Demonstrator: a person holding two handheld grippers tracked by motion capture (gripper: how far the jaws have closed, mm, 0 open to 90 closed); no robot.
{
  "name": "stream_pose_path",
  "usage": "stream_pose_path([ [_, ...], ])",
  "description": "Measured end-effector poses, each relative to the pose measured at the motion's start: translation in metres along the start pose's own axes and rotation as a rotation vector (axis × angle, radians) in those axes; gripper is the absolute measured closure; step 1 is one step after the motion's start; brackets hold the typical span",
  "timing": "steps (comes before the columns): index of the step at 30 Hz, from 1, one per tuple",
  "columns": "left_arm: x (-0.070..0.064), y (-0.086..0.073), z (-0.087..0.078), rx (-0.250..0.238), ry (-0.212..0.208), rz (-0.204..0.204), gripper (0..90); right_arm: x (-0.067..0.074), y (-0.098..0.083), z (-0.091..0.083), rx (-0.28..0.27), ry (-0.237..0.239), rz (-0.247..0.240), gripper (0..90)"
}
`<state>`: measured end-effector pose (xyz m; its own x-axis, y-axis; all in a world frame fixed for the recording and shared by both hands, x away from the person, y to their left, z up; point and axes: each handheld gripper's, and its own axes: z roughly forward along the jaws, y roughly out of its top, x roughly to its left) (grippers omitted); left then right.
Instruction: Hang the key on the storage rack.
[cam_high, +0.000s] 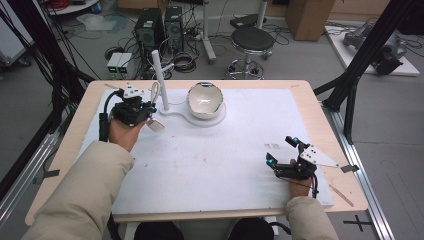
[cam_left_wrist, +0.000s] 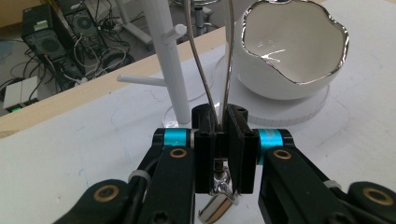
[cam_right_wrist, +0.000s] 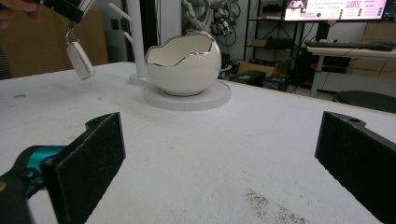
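My left gripper (cam_high: 148, 113) (cam_left_wrist: 223, 133) is shut on a thin metal wire loop (cam_left_wrist: 205, 70), held above the white mat just left of the peg stand. A small white tag (cam_high: 156, 125) (cam_right_wrist: 79, 59) hangs from a clasp under the jaws. The loop rises in front of the white peg stand (cam_high: 159, 75) (cam_left_wrist: 161, 56). A white egg-shaped bowl with a silver rim (cam_high: 205, 100) (cam_left_wrist: 292, 51) (cam_right_wrist: 184, 65) sits on the stand's round base (cam_high: 212, 120). Near the table's right front, my right gripper (cam_high: 280, 149) (cam_right_wrist: 219, 158) is open with nothing between its pads, pointing toward the bowl.
A white mat (cam_high: 215, 160) covers most of the wooden table (cam_high: 90, 105). A flat wooden stick (cam_high: 341, 194) lies near the front right corner. Behind the table stand a black stool (cam_high: 252, 42), computer towers (cam_high: 150, 30) and cables on the floor.
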<state>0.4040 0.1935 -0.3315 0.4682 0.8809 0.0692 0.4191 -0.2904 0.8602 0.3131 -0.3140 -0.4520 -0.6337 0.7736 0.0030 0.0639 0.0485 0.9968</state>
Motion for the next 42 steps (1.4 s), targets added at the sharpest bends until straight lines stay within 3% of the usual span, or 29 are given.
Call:
stream_pose_path([
  [14, 0.011, -0.004, 0.025, 0.034, 0.023, -0.034, 81.8, 0.0, 0.0, 0.0, -0.001, -0.001, 0.0, 0.8],
  [32, 0.016, -0.012, 0.049, 0.07, 0.025, -0.044, 81.7, 0.0, 0.0, 0.0, -0.002, -0.002, 0.0, 0.7],
  [42, 0.019, -0.016, 0.058, 0.057, 0.014, -0.063, 81.7, -0.001, 0.0, 0.0, -0.001, -0.002, -0.001, 0.8],
])
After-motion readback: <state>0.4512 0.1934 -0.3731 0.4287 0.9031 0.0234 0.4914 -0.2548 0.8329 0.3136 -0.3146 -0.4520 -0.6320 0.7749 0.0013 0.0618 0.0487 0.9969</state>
